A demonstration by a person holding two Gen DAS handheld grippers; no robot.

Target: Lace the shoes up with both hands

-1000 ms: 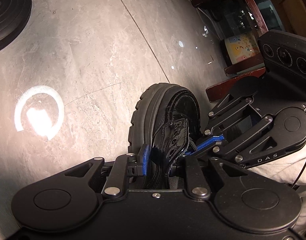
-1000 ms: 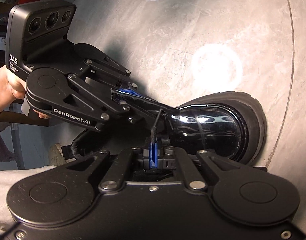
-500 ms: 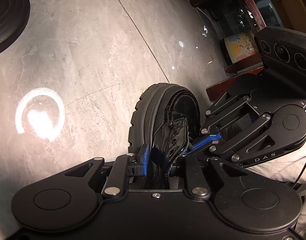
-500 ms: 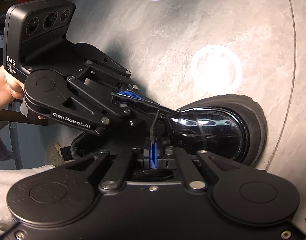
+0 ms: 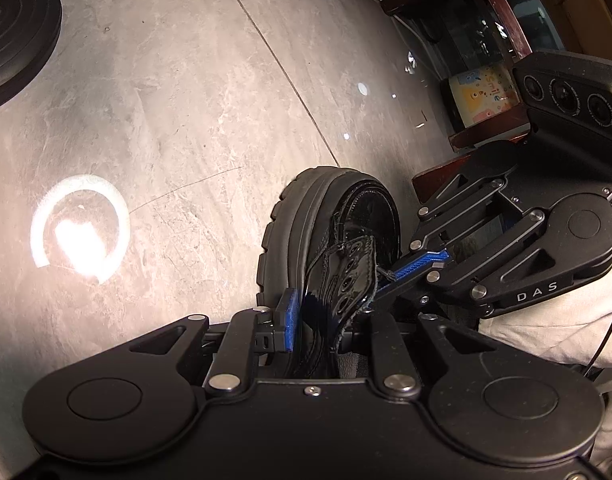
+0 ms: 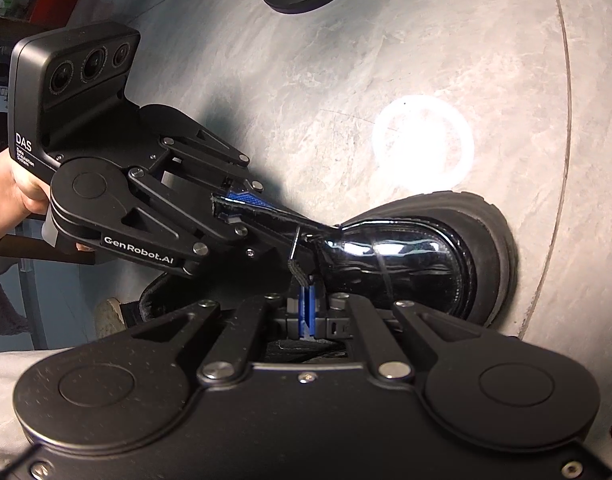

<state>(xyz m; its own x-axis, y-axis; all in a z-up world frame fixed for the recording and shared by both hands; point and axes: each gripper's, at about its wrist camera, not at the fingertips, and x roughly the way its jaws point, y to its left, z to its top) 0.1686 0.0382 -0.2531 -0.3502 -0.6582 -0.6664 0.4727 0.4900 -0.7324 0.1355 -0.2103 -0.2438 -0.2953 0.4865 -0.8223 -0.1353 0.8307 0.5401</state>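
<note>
Eyelets on the black boot (image 5: 346, 220), which stood on the grey floor (image 5: 165, 100), looked mostly unthreaded. Left tool (image 5: 326, 320) was clamped on its eyelet flap (image 5: 352, 276); right tool (image 6: 308, 308), pads together, pinched the lace end (image 6: 297, 270), so most lacing remained.

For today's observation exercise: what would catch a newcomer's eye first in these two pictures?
The glossy black shoe on the grey floor, its toe shining. The left gripper clamps its eyelet flap, while the right gripper, shut, pinches a black lace. A bright ring of light glares beside them.
</note>
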